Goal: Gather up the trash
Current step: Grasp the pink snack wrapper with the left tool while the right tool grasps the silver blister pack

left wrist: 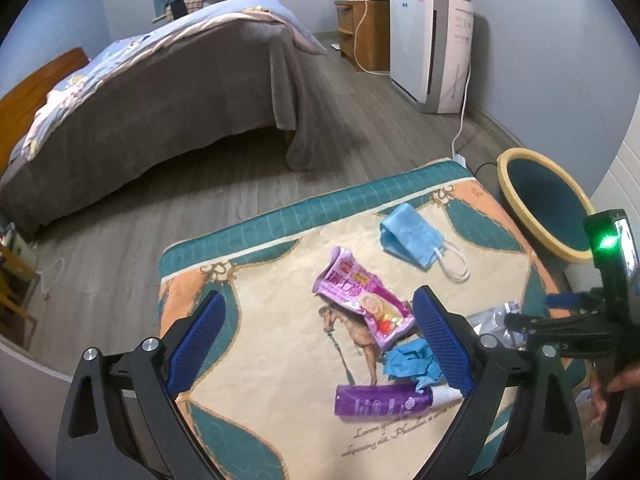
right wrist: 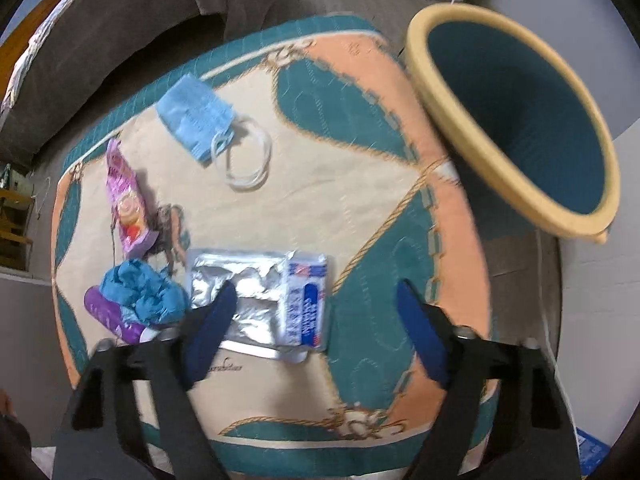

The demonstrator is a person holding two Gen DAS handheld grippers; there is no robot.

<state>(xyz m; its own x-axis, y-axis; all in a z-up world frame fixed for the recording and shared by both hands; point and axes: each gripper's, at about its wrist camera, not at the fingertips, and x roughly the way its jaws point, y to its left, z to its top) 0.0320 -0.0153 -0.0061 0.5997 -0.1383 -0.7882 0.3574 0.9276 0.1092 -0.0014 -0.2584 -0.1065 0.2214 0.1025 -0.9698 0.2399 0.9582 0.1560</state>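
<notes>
Judging collection barely begun: face mask (right wrist: 195,122), pink snack wrapper (left wrist: 362,299), crumpled blue glove (right wrist: 140,294), purple tube (left wrist: 374,400) and foil packet (right wrist: 256,300) all lie on the table (right wrist: 340,168). Hovering above with both left gripper (left wrist: 320,344) and right gripper (right wrist: 316,332) fingers spread wide, gripping nothing; bin (right wrist: 516,120) beside the table shows no trash inside.

The surface (right wrist: 280,208) wears quilted, matt cloth. The mask (right wrist: 194,122) looks like soft pleated fabric, the glove (right wrist: 140,292) thin and crumpled. The foil pack (right wrist: 240,280) is creased, shiny silver; the wrapper (left wrist: 362,300) and tube (left wrist: 372,400) are glossy plastic. The bin (right wrist: 516,120) is ribbed inside with a smooth matt rim. The floor (left wrist: 360,96) is wood-grained.
</notes>
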